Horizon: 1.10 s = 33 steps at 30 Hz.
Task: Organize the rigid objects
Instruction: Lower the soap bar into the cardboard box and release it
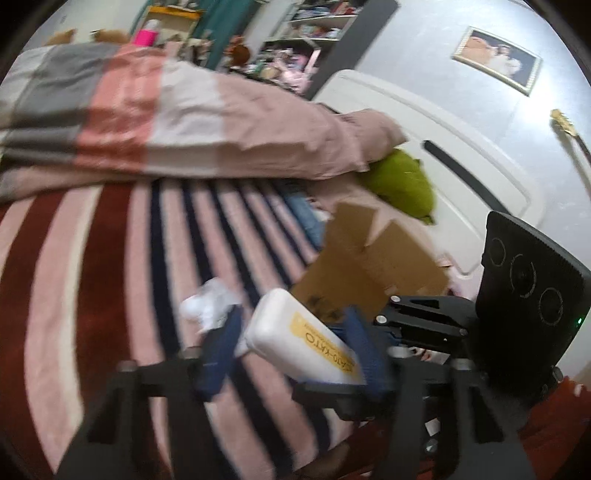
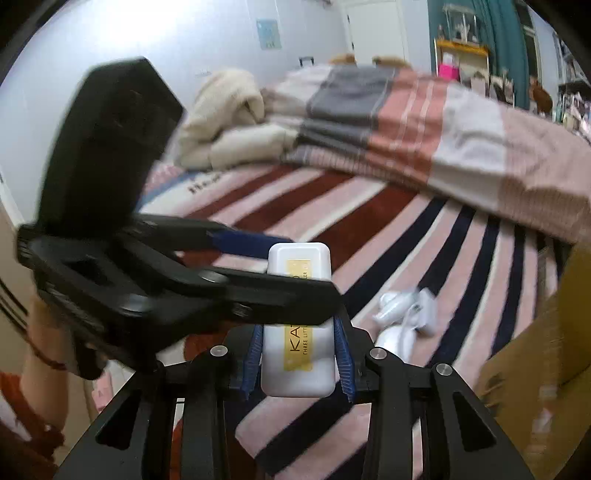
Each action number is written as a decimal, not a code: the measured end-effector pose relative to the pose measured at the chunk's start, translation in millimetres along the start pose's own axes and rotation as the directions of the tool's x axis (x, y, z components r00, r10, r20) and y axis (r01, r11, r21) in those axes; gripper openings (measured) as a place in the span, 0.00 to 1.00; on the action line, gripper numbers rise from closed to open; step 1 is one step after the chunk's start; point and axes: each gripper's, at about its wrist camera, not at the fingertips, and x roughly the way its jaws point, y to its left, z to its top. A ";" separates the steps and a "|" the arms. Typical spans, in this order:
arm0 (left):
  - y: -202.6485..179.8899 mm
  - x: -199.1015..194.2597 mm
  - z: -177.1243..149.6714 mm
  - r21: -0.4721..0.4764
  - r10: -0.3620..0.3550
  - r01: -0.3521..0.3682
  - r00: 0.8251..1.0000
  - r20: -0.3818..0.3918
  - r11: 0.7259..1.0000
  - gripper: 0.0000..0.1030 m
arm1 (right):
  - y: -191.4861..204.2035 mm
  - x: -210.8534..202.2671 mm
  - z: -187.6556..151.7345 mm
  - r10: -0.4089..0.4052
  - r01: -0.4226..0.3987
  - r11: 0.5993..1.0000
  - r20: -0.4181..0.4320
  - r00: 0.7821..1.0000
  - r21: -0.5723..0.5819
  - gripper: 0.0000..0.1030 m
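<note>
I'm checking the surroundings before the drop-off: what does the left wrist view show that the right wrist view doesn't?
Only left wrist: the brown cardboard box beside a green cushion, and a framed picture.

Only right wrist: a cream folded duvet and a white door.

Both: the white case between the right hand-held gripper fingers, the left hand-held gripper at it, and the striped blanket.

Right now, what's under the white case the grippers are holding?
Striped bedspread lies below the white case, with a gap; the case is held in the air. A white cable bundle lies to its right. The spot directly beneath is hidden by the case and the right gripper.
</note>
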 end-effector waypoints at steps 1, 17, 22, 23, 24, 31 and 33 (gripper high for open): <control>-7.8 1.8 6.2 0.018 -0.004 0.004 1.000 0.004 1.000 0.37 | -5.2 -11.3 3.4 -0.006 0.006 1.000 0.016 1.000 0.001 0.30; -136.7 159.6 79.3 0.205 -0.028 0.088 0.959 -0.282 0.975 0.36 | -158.9 -119.0 -26.3 -0.139 0.147 0.962 -0.051 0.989 0.231 0.30; -136.7 188.6 78.2 0.220 0.032 0.054 0.928 -0.370 0.974 0.38 | -182.7 -105.8 -40.9 -0.128 0.163 0.948 -0.140 0.982 0.273 0.30; -135.3 189.2 78.5 0.225 0.050 0.039 0.926 -0.375 0.974 0.43 | -184.6 -102.7 -42.4 -0.119 0.157 0.947 -0.148 0.982 0.278 0.30; -133.6 189.1 78.9 0.226 0.058 0.030 0.926 -0.374 0.974 0.58 | -186.5 -96.6 -42.6 -0.112 0.156 0.947 -0.168 0.979 0.281 0.30; -121.2 157.3 86.5 0.233 0.076 -0.001 0.946 -0.314 0.972 0.70 | -179.2 -89.4 -46.2 -0.127 0.177 0.952 -0.203 0.971 0.250 0.48; -117.1 145.4 88.2 0.242 0.100 -0.028 0.952 -0.290 0.970 0.70 | -176.4 -92.6 -43.3 -0.126 0.173 0.952 -0.192 0.973 0.251 0.48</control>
